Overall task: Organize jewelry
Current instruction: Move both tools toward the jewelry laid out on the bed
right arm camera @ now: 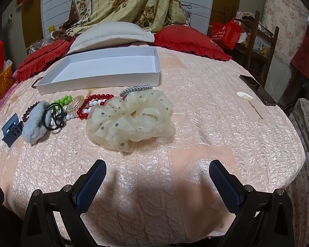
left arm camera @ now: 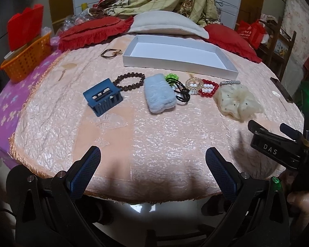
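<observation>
A row of jewelry lies on the pink bed cover: a blue claw clip (left arm camera: 103, 96), a brown bead bracelet (left arm camera: 129, 81), a light blue fluffy scrunchie (left arm camera: 159, 95), black hair ties (left arm camera: 181, 92), a green bead piece (left arm camera: 172, 76), a red and white bead bracelet (left arm camera: 208, 88) and a cream dotted scrunchie (left arm camera: 238, 100) (right arm camera: 131, 117). An empty white box (left arm camera: 179, 54) (right arm camera: 105, 70) stands behind the row. My left gripper (left arm camera: 152, 166) is open and empty near the front edge. My right gripper (right arm camera: 157, 181) is open and empty in front of the cream scrunchie.
An orange basket (left arm camera: 24, 59) sits at the far left. Red pillows (left arm camera: 94, 32) and a beige pillow (left arm camera: 166, 24) lie behind the box. A dark phone (right arm camera: 257, 89) and a hairpin (right arm camera: 255, 107) lie at the right edge. A dark hair tie (left arm camera: 110, 53) lies left of the box.
</observation>
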`<action>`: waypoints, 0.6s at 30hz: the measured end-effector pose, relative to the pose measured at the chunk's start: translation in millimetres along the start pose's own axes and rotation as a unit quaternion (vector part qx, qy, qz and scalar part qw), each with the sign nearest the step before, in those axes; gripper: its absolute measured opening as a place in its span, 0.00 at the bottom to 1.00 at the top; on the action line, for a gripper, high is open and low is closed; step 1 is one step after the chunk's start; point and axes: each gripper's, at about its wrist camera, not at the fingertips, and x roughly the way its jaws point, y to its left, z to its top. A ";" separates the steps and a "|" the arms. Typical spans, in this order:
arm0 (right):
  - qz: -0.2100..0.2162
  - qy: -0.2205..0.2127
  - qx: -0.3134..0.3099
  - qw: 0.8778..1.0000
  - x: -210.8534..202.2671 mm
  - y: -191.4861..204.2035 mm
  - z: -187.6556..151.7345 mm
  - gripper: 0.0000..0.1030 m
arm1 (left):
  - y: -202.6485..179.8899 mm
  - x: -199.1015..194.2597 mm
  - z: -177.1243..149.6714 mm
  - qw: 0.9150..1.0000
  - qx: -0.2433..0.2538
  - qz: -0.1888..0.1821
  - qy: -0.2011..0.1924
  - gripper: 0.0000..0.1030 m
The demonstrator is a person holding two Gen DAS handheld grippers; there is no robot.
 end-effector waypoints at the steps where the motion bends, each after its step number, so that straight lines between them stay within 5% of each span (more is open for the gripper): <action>1: 0.000 -0.002 -0.002 1.000 -1.1 0.4 0.3 0.97 | 0.8 0.1 -0.5 1.000 -0.002 -0.002 0.001 0.99; 7: -0.002 -0.028 0.007 1.000 -13.2 -4.0 3.4 0.97 | -4.0 3.1 -5.9 1.000 0.010 -0.016 0.017 0.99; 18: -0.017 -0.142 0.047 0.989 -48.9 -23.6 12.8 0.97 | 9.9 -4.5 2.7 1.000 -0.022 -0.001 -0.002 0.99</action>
